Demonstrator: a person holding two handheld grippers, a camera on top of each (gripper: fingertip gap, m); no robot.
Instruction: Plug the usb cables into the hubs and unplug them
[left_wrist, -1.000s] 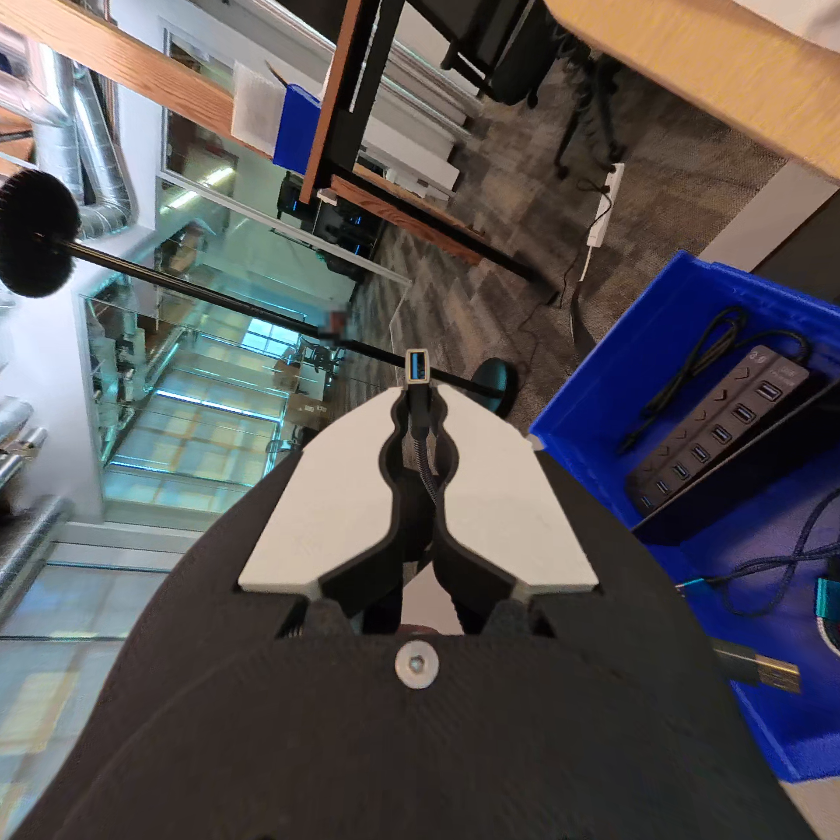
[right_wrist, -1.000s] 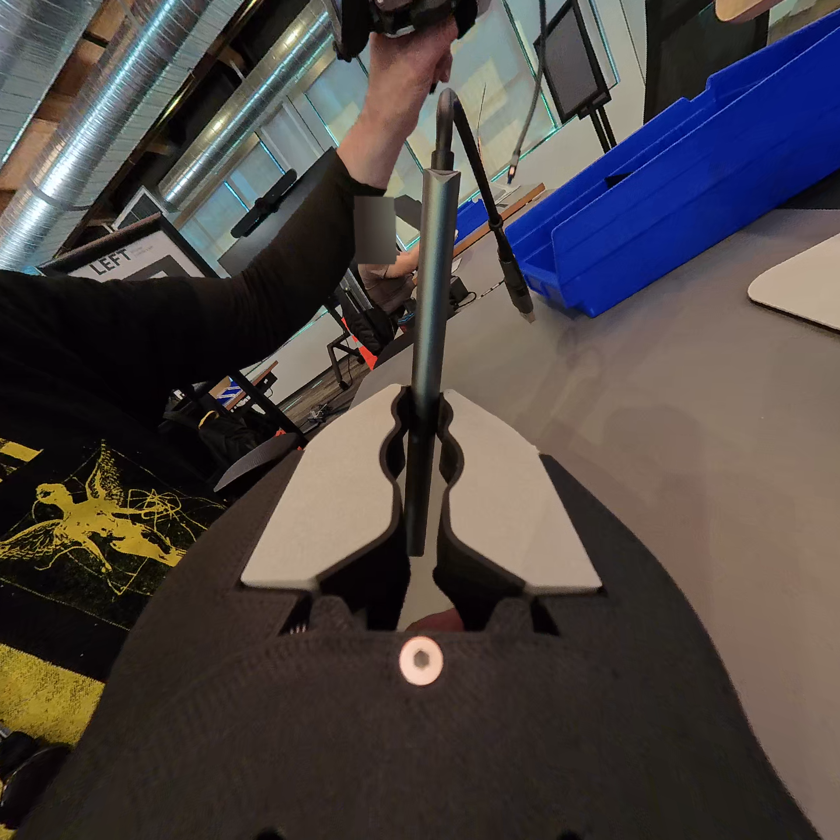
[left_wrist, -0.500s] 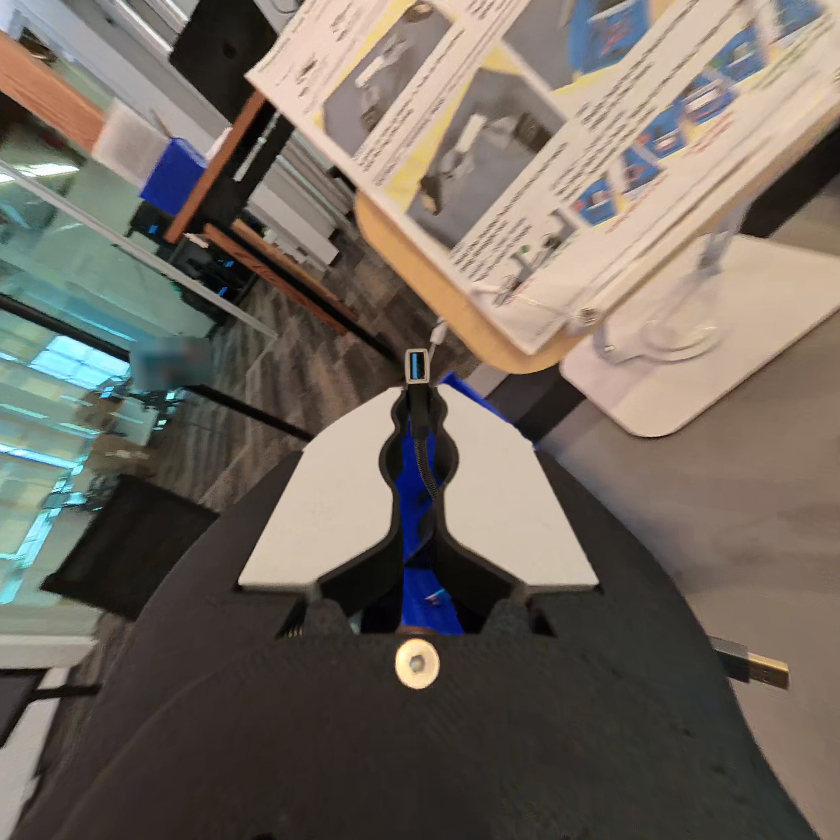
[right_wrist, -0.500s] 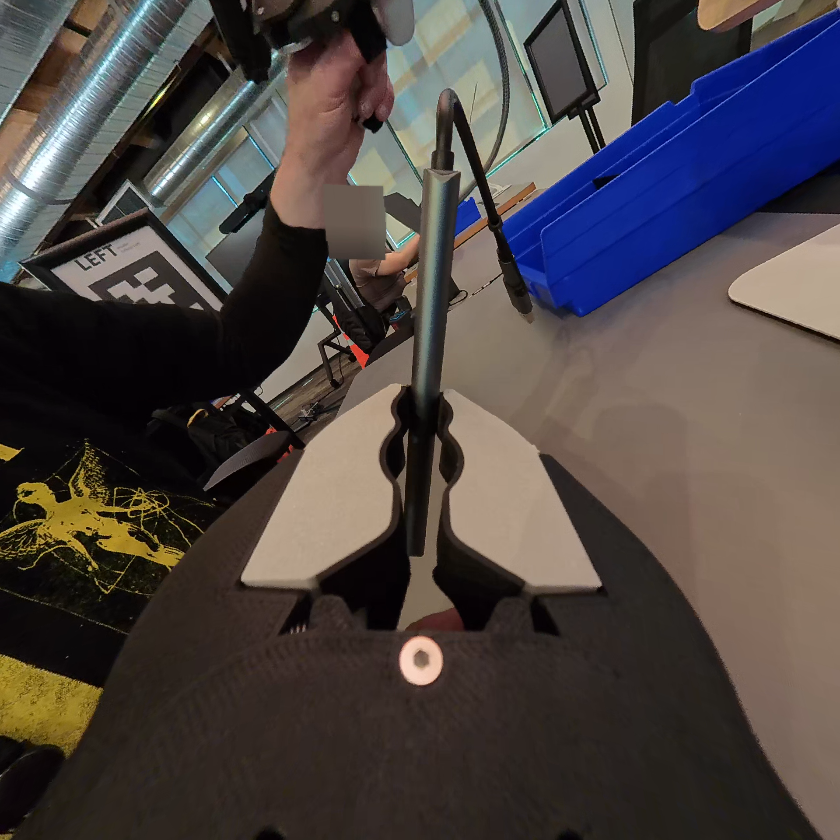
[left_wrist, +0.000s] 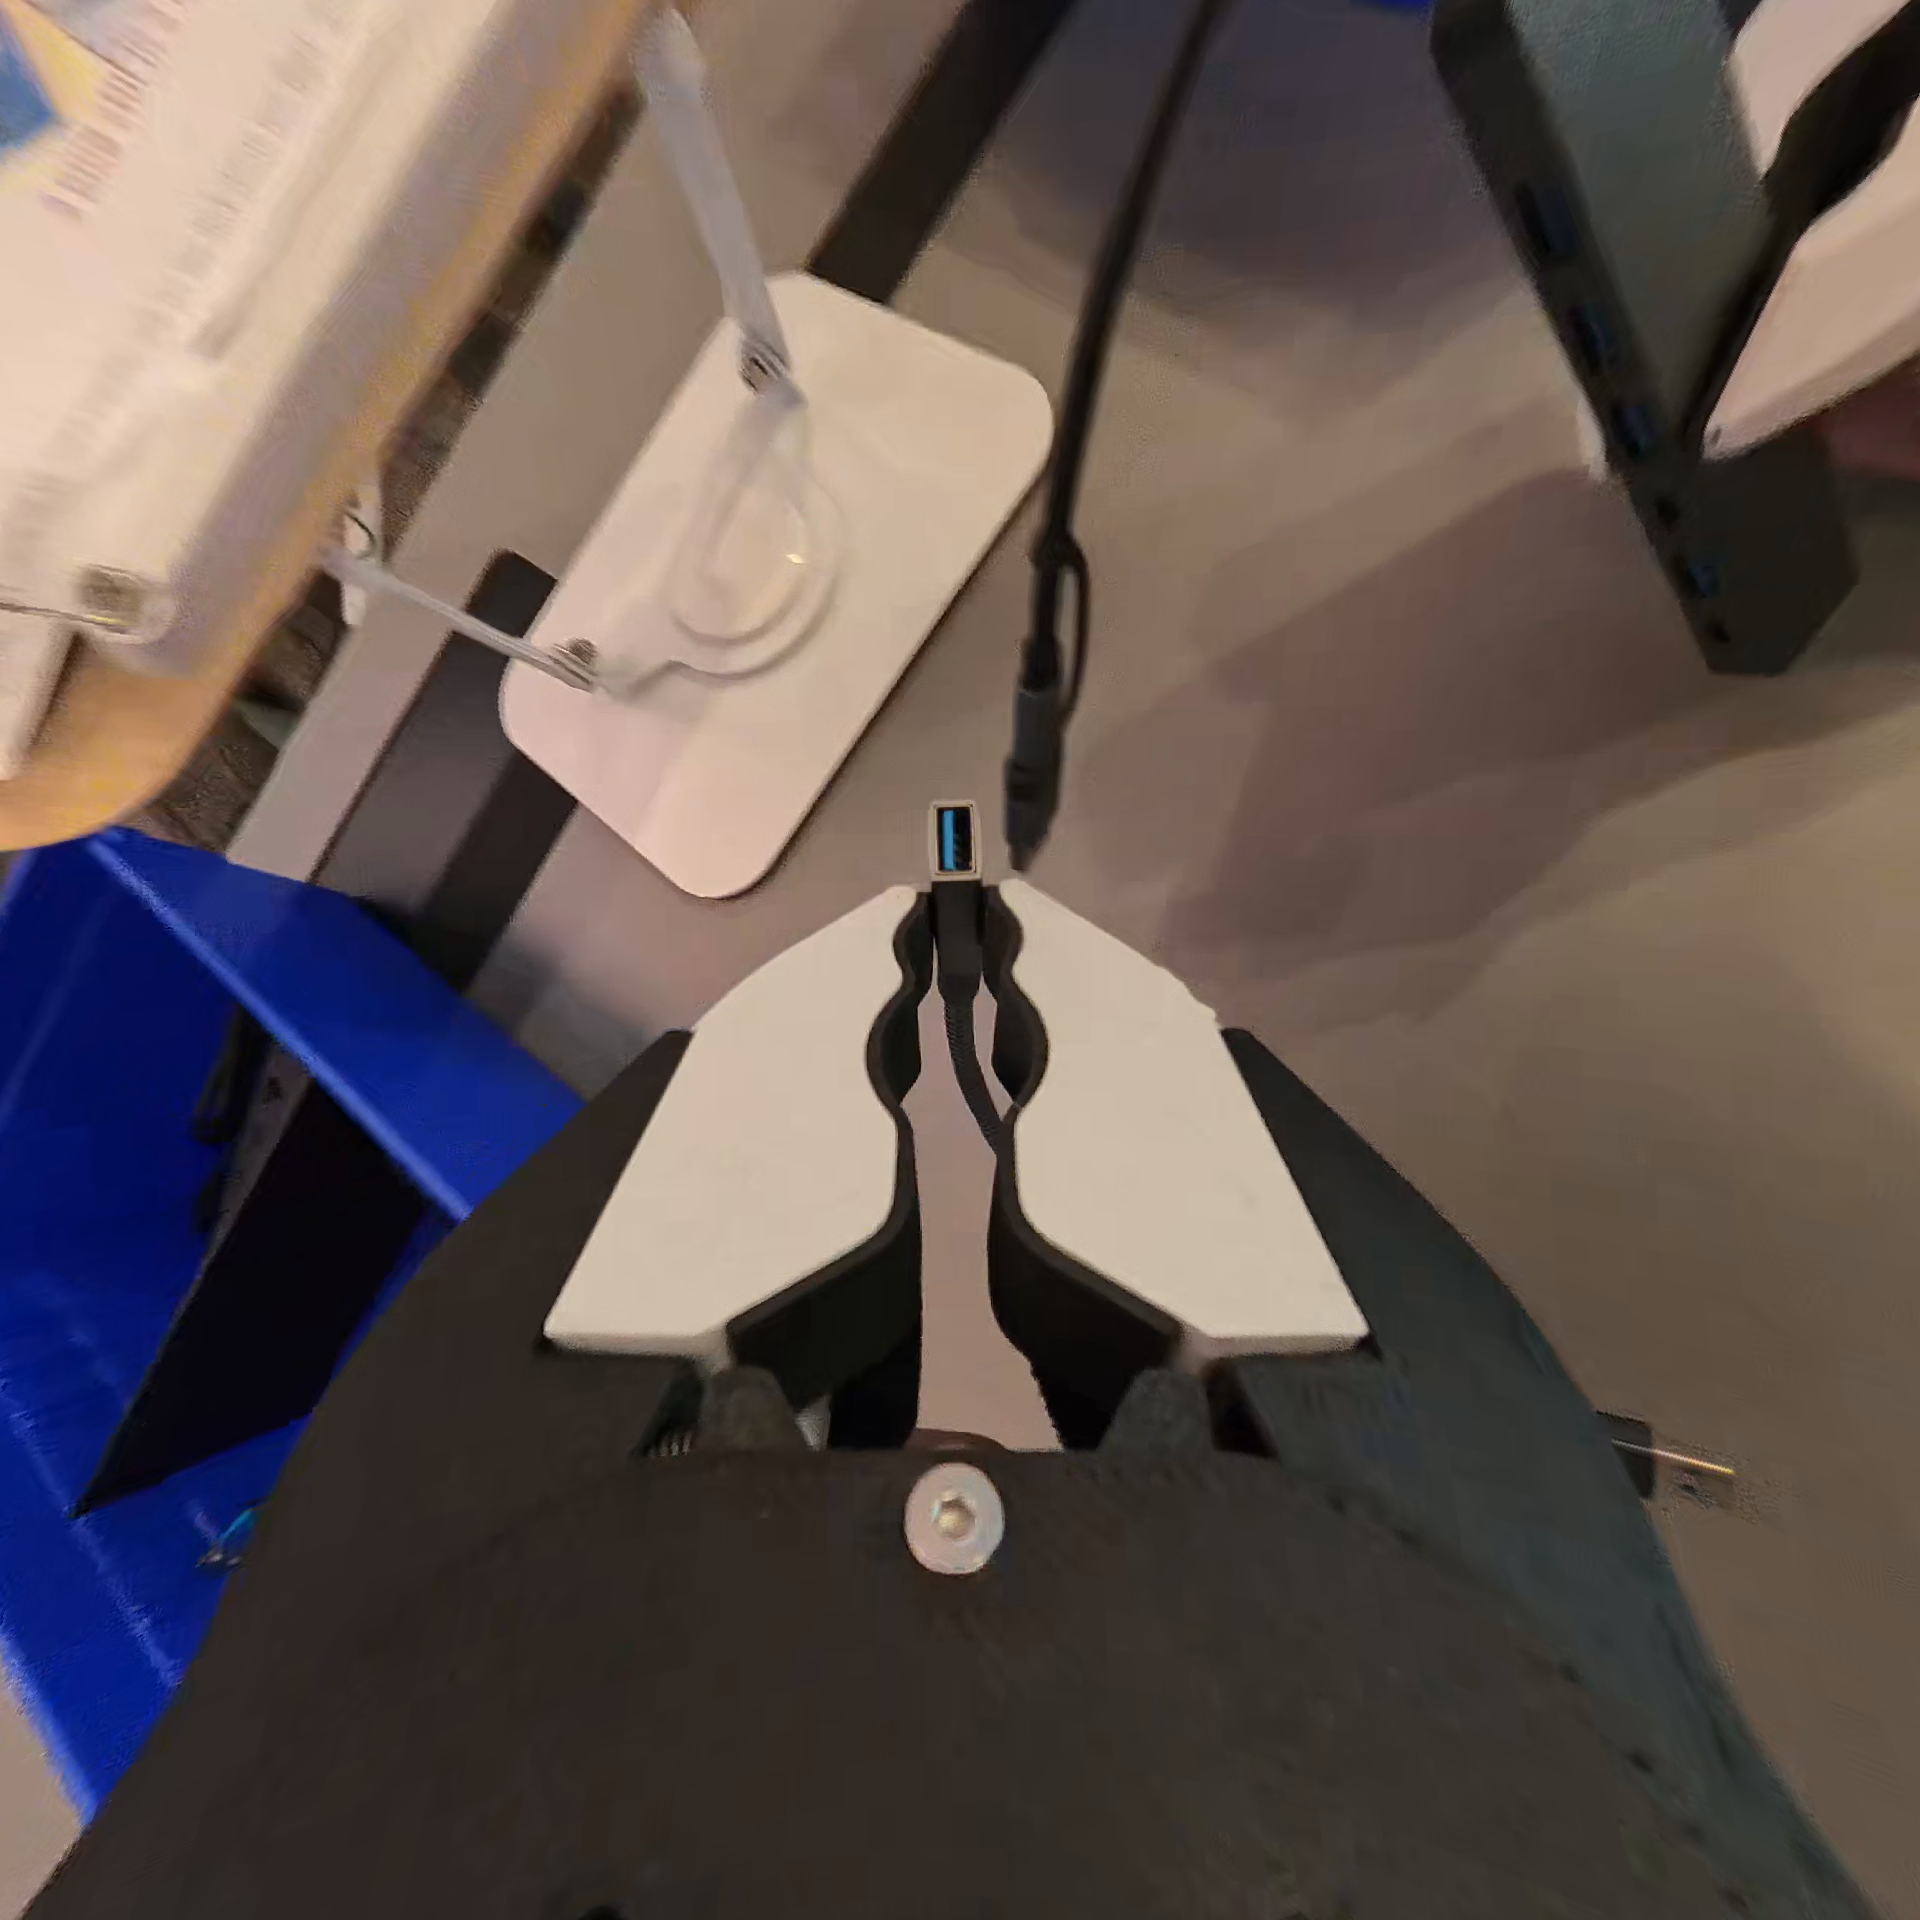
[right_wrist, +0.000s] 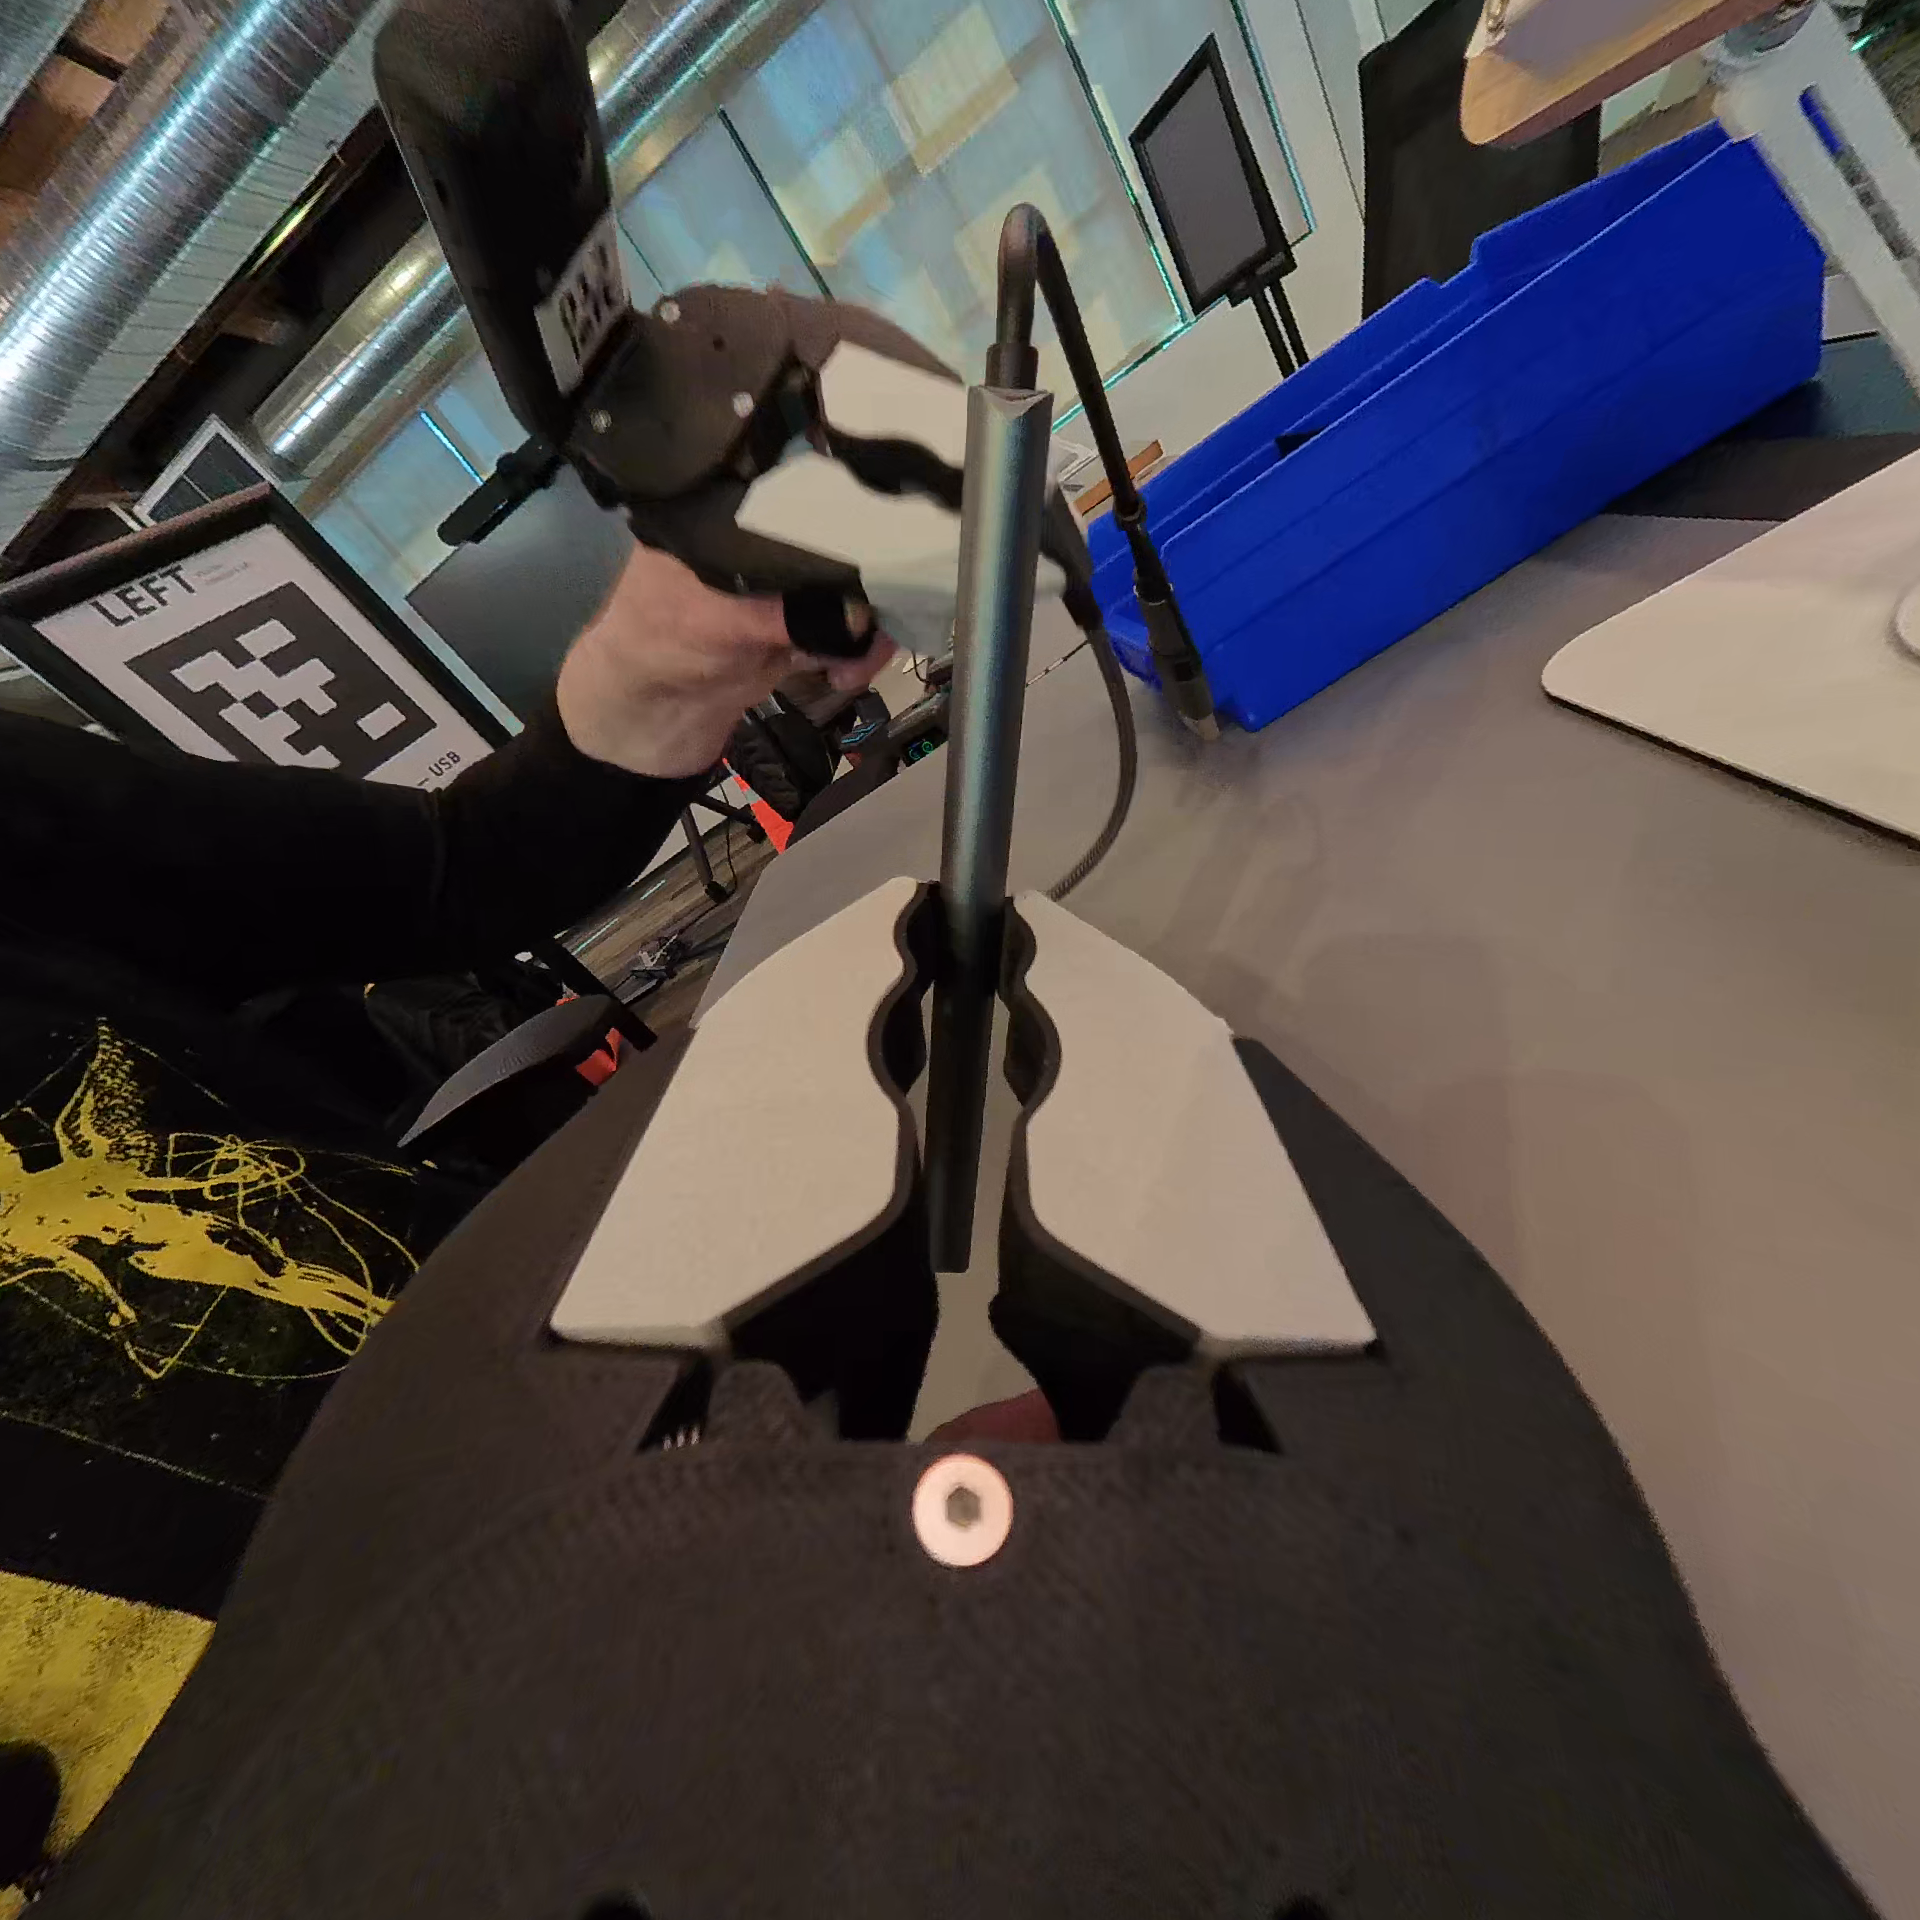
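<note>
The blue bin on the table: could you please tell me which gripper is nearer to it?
Left, as far as I can judge. The left gripper, holding a USB plug, hangs right beside the blue bin. The right gripper, clamping the grey hub, sits farther back across the table.

Grey table (right_wrist: 1455, 1039): blue bin (right_wrist: 1455, 499), white stand base (left_wrist: 790, 582).

We are in an open-plan office or lab workspace. We see silver exposed ventilation ducts (right_wrist: 156, 239) under the ceiling, tall glass partition walls (right_wrist: 883, 135), a dark screen on a floor stand (right_wrist: 1210, 197), a smooth grey worktable (right_wrist: 1455, 987) carrying blue plastic storage bins (right_wrist: 1507, 447), and a framed black-and-white marker sign (right_wrist: 260, 665).
</note>
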